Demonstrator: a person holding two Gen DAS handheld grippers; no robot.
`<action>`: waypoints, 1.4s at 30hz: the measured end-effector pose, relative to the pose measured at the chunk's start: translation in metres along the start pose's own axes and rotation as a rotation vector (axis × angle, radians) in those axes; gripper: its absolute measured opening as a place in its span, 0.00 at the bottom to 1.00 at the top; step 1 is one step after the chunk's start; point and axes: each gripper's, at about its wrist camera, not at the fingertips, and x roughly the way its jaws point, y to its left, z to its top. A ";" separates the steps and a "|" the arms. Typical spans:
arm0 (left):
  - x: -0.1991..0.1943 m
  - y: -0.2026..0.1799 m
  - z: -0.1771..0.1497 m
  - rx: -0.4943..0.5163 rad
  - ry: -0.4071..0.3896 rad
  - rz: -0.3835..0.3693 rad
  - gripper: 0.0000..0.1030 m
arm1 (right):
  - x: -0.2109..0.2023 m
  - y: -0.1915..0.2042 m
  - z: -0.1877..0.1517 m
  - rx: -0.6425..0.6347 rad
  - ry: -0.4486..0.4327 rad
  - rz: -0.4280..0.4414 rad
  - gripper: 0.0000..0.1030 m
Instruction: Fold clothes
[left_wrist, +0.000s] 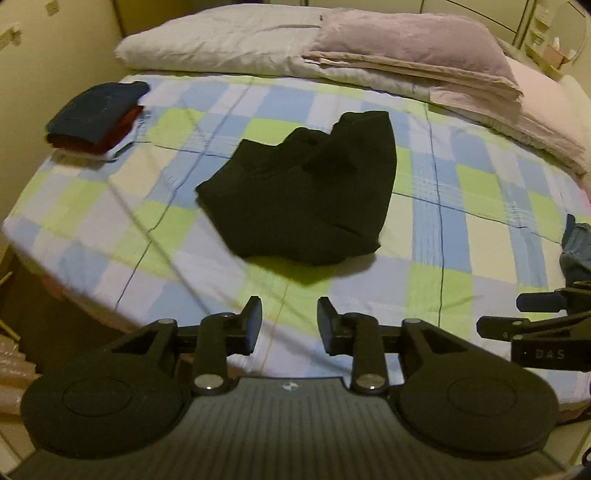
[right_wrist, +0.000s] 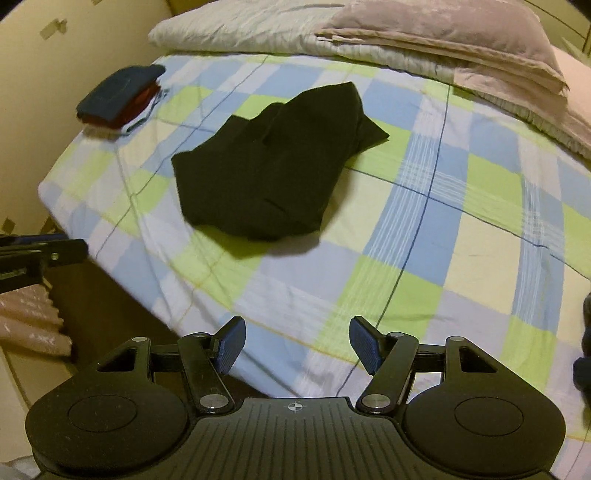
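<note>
On the far left of the bed (left_wrist: 92, 229), near its edge, sits a finished stack of folded clothes (left_wrist: 98, 116): a dark blue piece on top of a red one, square and tidy. It serves as the standard for the next item.

At centre lies the black garment (left_wrist: 306, 192), loosely heaped on the checked sheet, with a raised ridge through its middle and an uneven near hem. It is not yet flat, and I judge that no fold should begin until it is spread.

The left gripper (left_wrist: 289, 325) hangs over the near edge of the bed with its jaws partly apart and nothing between them. The right gripper (right_wrist: 296, 343) stands just beside it, jaws wider, also empty. Neither touches the cloth.

Recommended method: each tong takes one near corner of the hem, single layer only, pinched well in from the edge. Draw both corners apart and toward the onlooker to pull out the ridge, then lay flat.

At the far right edge, a bluish crumpled item (left_wrist: 576, 247) waits, apart from the work.
</note>
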 end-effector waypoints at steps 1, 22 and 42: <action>-0.006 0.000 -0.006 -0.001 -0.004 0.013 0.30 | -0.002 0.003 -0.006 -0.004 0.001 0.002 0.64; -0.047 0.004 -0.031 0.006 -0.085 0.041 0.35 | -0.023 0.019 -0.035 -0.031 -0.049 -0.021 0.64; 0.064 0.092 0.111 0.080 -0.014 -0.047 0.36 | 0.041 0.011 0.078 0.213 -0.040 -0.120 0.64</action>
